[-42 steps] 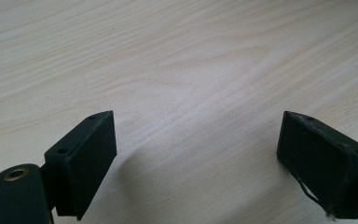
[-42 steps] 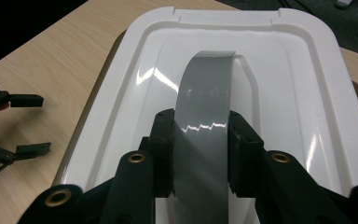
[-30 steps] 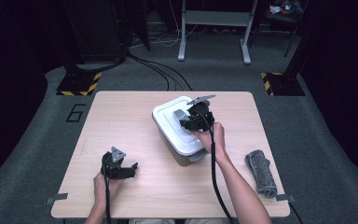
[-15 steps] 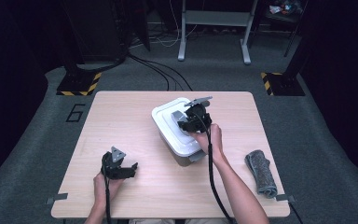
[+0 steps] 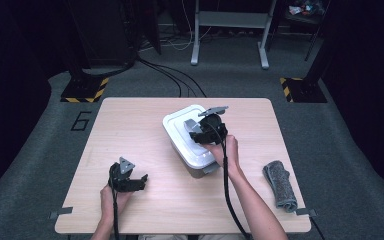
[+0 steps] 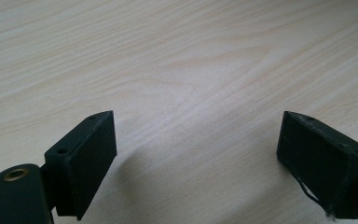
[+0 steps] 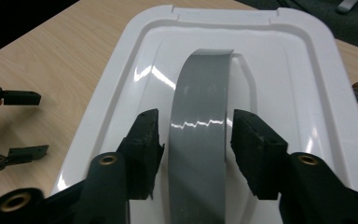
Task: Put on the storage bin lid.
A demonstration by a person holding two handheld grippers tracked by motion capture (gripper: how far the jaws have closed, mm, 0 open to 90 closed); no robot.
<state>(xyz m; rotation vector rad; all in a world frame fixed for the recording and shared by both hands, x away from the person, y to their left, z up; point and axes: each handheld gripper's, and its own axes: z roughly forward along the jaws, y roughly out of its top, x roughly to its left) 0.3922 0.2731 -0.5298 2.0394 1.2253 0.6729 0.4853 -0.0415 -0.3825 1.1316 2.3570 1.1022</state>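
Observation:
A white box with a white lid [image 5: 182, 125] stands mid-table. In the right gripper view the lid [image 7: 307, 70] bears an arched grey handle [image 7: 200, 107]. My right gripper [image 7: 196, 130] straddles that handle. Its jaws have just been opening, and a thin gap shows on each side, so the pads do not press on it. From above, the right gripper [image 5: 197, 134] rests over the lid's centre. My left gripper [image 5: 140, 182] sits near the table's front left, open over bare wood, with nothing between its jaws [image 6: 196, 154]. It also appears at the left edge of the right gripper view [image 7: 25, 125].
The light wooden table [image 5: 130, 130] has bare wood to the left of and behind the box. A rolled grey cloth [image 5: 280, 185] lies near the front right edge. Dark floor, cables and stand legs lie beyond the table.

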